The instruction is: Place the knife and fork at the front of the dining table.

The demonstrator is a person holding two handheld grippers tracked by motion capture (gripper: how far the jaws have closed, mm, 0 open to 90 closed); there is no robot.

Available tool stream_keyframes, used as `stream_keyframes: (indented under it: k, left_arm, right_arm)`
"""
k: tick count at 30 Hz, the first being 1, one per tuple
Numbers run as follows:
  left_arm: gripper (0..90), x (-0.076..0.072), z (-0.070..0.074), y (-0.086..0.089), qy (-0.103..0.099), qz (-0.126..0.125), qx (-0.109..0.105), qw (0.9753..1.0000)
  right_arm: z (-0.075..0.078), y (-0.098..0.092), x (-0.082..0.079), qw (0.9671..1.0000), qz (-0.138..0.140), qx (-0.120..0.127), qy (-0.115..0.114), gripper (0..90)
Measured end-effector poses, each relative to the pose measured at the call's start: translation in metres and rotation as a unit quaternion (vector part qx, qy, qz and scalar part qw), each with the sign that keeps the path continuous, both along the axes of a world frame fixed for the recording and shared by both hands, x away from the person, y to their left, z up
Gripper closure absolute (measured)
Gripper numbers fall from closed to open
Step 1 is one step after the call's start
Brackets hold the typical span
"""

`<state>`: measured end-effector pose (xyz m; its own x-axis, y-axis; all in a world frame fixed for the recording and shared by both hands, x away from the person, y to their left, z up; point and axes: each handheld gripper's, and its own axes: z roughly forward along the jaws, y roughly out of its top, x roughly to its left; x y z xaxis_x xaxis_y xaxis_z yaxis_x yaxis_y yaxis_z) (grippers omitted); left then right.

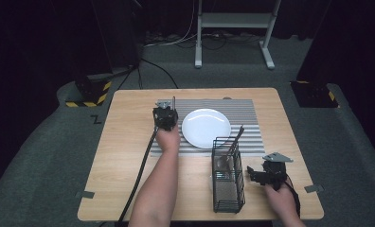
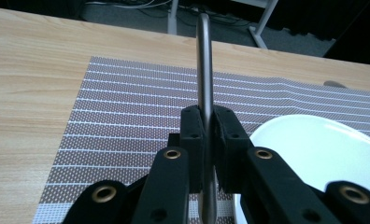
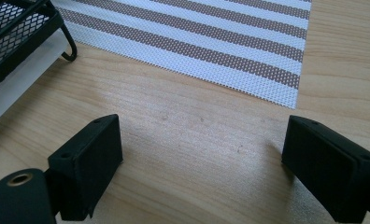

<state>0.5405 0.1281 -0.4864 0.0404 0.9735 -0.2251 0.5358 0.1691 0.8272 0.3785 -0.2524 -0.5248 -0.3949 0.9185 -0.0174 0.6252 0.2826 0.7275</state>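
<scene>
Utensil handle [image 2: 203, 70]: slim grey metal, upright, possibly cutlery | left hand-held gripper [image 2: 206, 140]: clamped on it | right hand-held gripper [image 3: 202, 154]: released

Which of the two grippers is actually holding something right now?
The left gripper, by the white plate: its jaws are clamped on a metal utensil handle. The right gripper, beside the wire basket, is open.

grey carpet floor [image 1: 48, 137], white table frame [image 1: 233, 21] behind, dark walls

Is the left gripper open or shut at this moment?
Shut. The left gripper has both black jaws pressed on a thin metal utensil handle, above the striped placemat.
</scene>
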Motion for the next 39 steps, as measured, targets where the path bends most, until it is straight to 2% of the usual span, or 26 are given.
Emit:
stream_keyframes:
  k: [14, 18, 23, 34, 39]
  left_arm:
    - [82.8, 0.009, -0.012, 0.0, 0.019, 0.017, -0.006, 0.9996]
    - [82.8, 0.014, -0.014, -0.001, 0.03, 0.014, 0.006, 0.9994]
    - [82.8, 0.017, -0.013, -0.007, 0.031, 0.005, 0.018, 0.9993]
    - [82.5, 0.021, -0.018, -0.004, 0.048, 0.01, 0.001, 0.9988]
    - [82.4, 0.023, -0.02, -0.001, 0.062, 0.014, -0.007, 0.9979]
  right_arm:
    - [0.0, 0.0, 0.0, 1.0, -0.001, 0.001, 0.0, 11.7]
    - [0.0, 0.0, 0.0, 1.0, -0.001, 0.001, 0.0, 11.7]
    - [0.0, 0.0, 0.0, 1.0, 0.0, 0.001, 0.0, 11.7]
    - [0.0, 0.0, 0.0, 1.0, -0.001, 0.001, 0.0, 11.7]
    - [0.0, 0.0, 0.0, 1.0, -0.001, 0.001, 0.0, 11.7]
